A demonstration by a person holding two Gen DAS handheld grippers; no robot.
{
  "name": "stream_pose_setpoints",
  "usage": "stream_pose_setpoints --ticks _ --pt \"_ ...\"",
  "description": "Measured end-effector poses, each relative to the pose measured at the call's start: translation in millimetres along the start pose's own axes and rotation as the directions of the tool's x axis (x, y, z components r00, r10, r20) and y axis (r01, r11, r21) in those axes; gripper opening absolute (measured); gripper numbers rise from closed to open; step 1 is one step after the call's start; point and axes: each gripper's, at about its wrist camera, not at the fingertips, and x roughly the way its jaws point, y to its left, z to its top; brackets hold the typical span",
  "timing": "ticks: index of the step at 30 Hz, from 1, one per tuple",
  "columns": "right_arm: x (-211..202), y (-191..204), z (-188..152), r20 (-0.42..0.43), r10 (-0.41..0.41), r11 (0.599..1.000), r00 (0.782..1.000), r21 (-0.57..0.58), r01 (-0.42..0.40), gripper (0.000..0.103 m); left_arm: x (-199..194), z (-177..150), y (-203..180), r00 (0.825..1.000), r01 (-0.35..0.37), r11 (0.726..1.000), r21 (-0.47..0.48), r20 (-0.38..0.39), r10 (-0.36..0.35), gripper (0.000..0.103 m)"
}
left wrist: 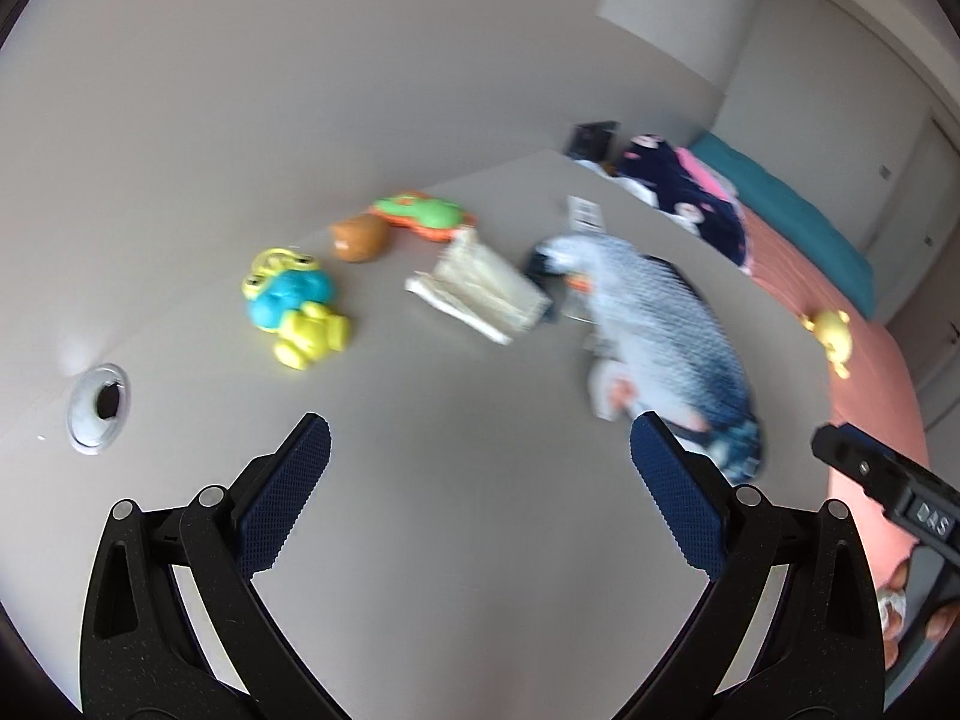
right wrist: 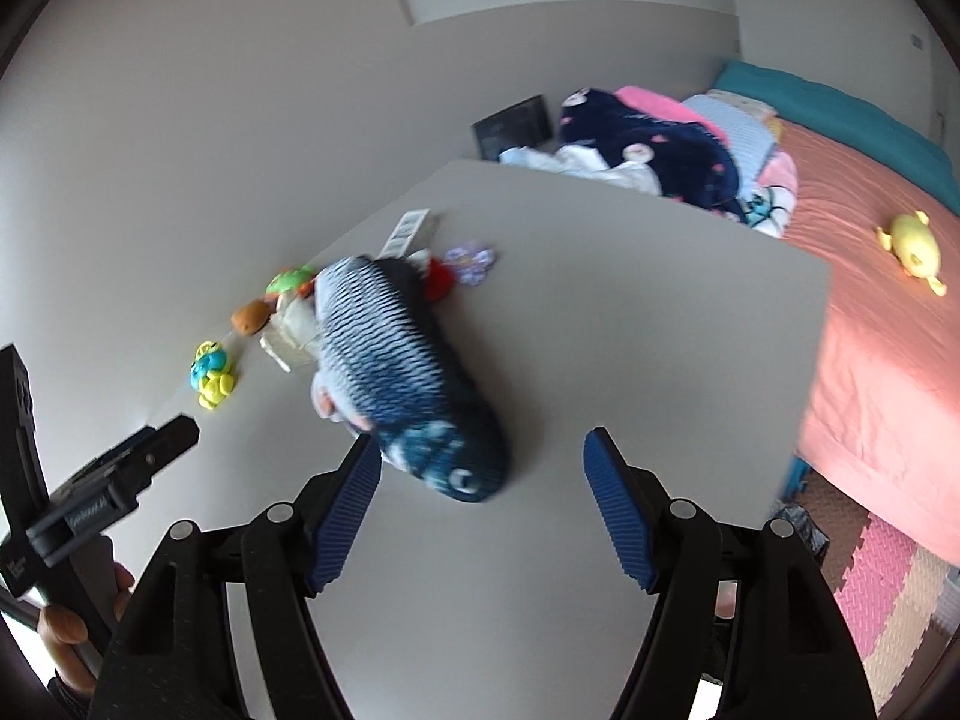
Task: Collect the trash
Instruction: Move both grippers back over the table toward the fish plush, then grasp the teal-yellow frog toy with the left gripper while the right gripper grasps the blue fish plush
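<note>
both grippers, the left gripper (left wrist: 480, 438) and the right gripper (right wrist: 483, 456), gape empty while the crumpled wrapper (left wrist: 480, 294) (light, crinkly, judged easiest pinched at its edge) lies just beside the plush fish (left wrist: 660, 324).

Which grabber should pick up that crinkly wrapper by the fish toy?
Probably the left gripper. In its view the crinkly wrapper lies straight ahead with bare table between. From the right gripper, the fish toy blocks most of the wrapper. Both jaws are open.
</note>
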Motion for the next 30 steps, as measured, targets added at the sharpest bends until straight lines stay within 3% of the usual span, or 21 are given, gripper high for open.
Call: stream_pose_setpoints --ticks 5,8,16,20,27,28,30 --pt "24 26 9 -0.014 0.001 0.999 1.000 -0.046 -0.001 0.076 18 16 28 0.998 -0.058 0.996 -0.070 -0.009 0.057 0.097" --pt "35 35 16 0.005 -0.043 0.997 0.999 -0.070 0.043 0.084 29 24 43 0.996 -0.086 0.990 -0.114 -0.018 0.085 0.097" --pt "66 46 31 0.015 -0.159 0.978 0.987 -0.137 0.160 0.086 63 42 63 0.984 -0.178 0.968 -0.179 -0.047 0.172 0.097" --pt "76 46 35 0.024 -0.178 0.971 0.984 -0.155 0.180 0.086 76 50 62 0.970 -0.243 0.956 -0.168 -0.051 0.237 0.097" --pt "89 48 34 0.034 -0.197 0.955 0.980 -0.219 0.199 0.086 101 64 59 0.955 -0.297 0.943 -0.149 -0.069 0.289 0.097" --pt "90 50 33 0.032 -0.198 0.953 0.980 -0.226 0.200 0.085 104 65 58 0.953 -0.301 0.943 -0.142 -0.070 0.293 0.097" --pt "95 49 32 0.007 -0.177 0.958 0.984 -0.230 0.174 0.068 109 66 57 0.949 -0.314 0.941 -0.124 -0.076 0.306 0.097"
